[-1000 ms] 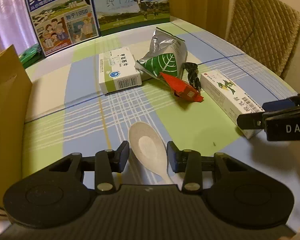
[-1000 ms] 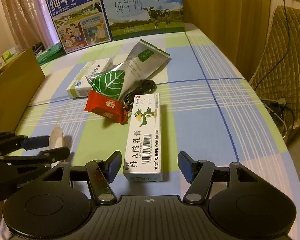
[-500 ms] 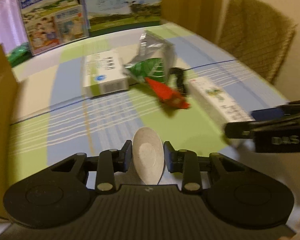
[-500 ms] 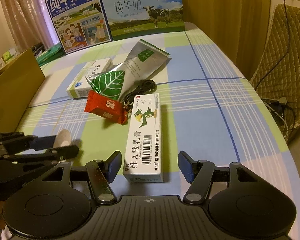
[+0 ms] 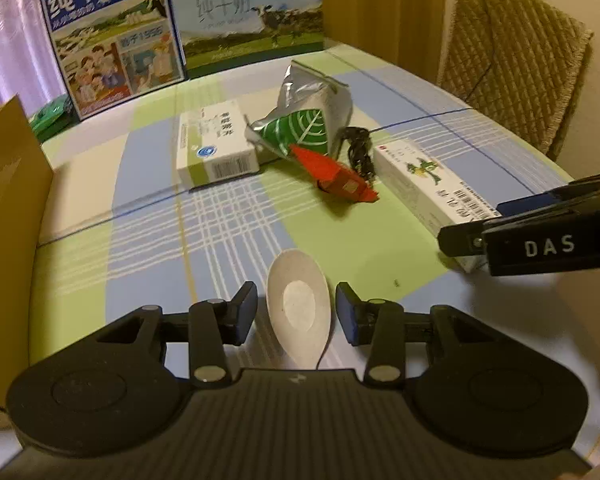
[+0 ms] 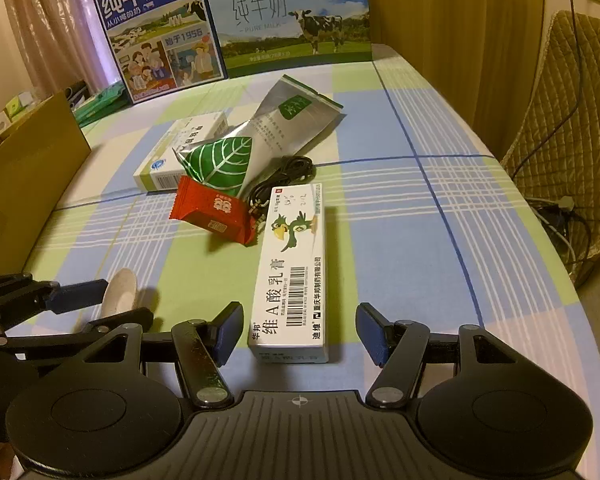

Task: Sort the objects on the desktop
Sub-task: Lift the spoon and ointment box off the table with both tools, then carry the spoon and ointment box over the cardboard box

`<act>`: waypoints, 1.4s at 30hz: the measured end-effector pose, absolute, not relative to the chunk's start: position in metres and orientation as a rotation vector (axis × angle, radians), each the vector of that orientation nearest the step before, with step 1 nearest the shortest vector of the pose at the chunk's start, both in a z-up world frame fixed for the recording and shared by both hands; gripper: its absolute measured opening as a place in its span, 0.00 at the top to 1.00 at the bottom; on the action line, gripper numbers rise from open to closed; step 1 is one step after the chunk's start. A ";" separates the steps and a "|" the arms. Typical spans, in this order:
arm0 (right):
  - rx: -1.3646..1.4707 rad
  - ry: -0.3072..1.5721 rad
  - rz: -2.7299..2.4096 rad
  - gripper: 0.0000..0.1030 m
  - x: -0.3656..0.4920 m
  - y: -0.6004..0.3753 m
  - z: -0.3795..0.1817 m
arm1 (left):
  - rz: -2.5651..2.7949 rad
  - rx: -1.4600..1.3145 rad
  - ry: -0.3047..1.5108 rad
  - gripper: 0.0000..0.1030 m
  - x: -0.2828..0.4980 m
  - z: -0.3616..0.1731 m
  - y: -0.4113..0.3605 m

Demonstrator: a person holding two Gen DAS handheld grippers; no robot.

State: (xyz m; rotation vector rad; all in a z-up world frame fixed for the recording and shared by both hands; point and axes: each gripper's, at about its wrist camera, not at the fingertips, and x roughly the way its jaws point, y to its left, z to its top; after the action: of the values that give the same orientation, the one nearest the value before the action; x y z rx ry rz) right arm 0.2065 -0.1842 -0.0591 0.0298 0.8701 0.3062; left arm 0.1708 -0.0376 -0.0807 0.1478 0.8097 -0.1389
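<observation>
A white spoon (image 5: 300, 308) lies bowl-up on the checked tablecloth, its handle running back under the camera. My left gripper (image 5: 297, 314) stands open around the bowl, with a thin gap on each side. My right gripper (image 6: 300, 332) is open over the near end of a long white ointment box (image 6: 296, 264) and touches nothing. Beyond the box lie a red snack packet (image 6: 214, 212), a silver and green pouch (image 6: 252, 148), a black cable (image 6: 284, 176) and a white and green medicine box (image 6: 176, 148). In the right wrist view the spoon (image 6: 120, 292) shows between the left fingers.
Two milk cartons (image 6: 160, 32) (image 6: 292, 20) stand at the table's far edge. A brown cardboard box (image 5: 8, 208) rises at the left. A quilted chair (image 5: 512, 64) stands past the table's right edge, with cables on the floor (image 6: 560, 216).
The left jaws closed in on the spoon's bowl half a second ago and now stand slightly wider. The spoon turned, handle toward the camera. The right gripper stayed still.
</observation>
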 end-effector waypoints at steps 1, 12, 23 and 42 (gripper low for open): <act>0.030 0.870 0.306 0.42 0.206 -0.184 -0.059 | -0.137 0.138 0.812 0.64 0.171 -0.081 -0.037; -0.024 0.851 0.314 0.42 0.211 -0.176 -0.061 | -0.154 0.102 0.821 0.73 0.170 -0.076 -0.032; -0.079 0.834 0.303 0.51 0.225 -0.164 -0.067 | -0.166 0.087 0.814 0.73 0.170 -0.068 -0.029; -0.022 0.786 0.243 0.66 0.167 -0.183 -0.031 | -0.173 0.091 0.748 0.73 0.148 -0.024 -0.021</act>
State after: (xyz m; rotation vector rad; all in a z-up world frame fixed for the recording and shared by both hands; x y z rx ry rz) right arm 0.1666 -0.1831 -0.0305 -0.0218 0.7859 0.2435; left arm 0.1478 -0.0212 -0.0240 0.0911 0.7476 -0.1728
